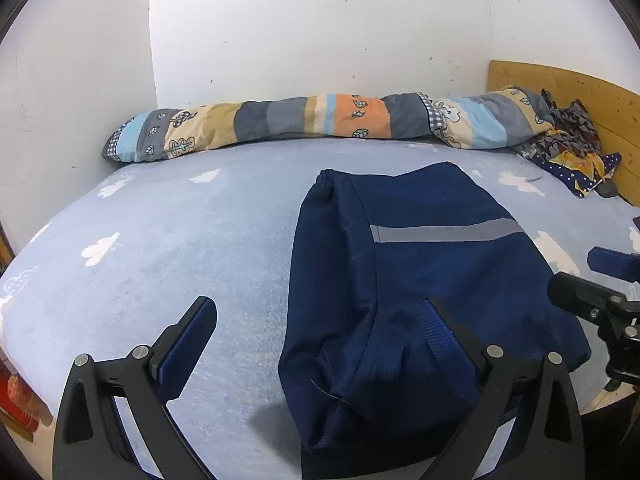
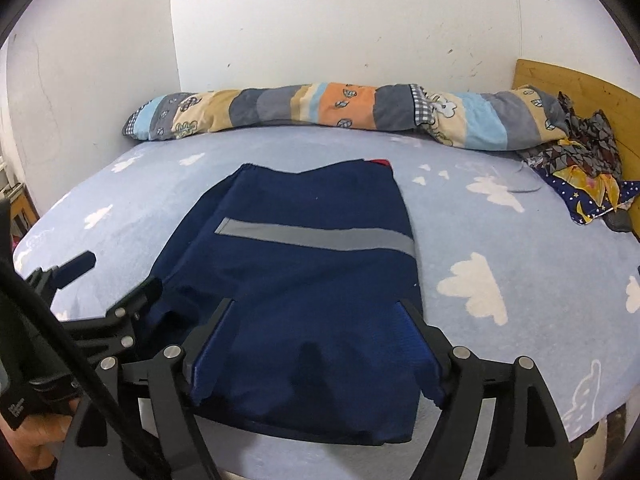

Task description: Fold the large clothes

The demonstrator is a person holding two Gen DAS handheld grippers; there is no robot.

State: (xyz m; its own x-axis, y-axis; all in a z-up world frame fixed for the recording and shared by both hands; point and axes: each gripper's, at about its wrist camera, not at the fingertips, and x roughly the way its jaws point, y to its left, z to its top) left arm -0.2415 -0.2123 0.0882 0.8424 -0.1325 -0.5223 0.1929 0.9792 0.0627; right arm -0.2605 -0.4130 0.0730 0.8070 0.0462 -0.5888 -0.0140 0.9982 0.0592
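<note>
Along the far wall you have a rolled patchwork quilt (image 1: 320,122), and a crumpled patterned cloth (image 1: 568,148) sits by the wooden headboard (image 1: 580,92); both lie well apart from your work. The folded navy-blue garment with a grey reflective stripe (image 2: 312,264) lies flat on the light-blue cloud-print bed sheet (image 1: 180,240), one side bunched and puckered. Your left gripper (image 1: 320,320) is spread wide over its left edge; your right gripper (image 2: 316,320) gapes equally above its near edge, neither holding anything.

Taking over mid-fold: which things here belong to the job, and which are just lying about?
Job: navy garment with grey stripe; left gripper; right gripper; bed sheet.
Lying about: rolled patchwork quilt; crumpled patterned cloth; wooden headboard.
</note>
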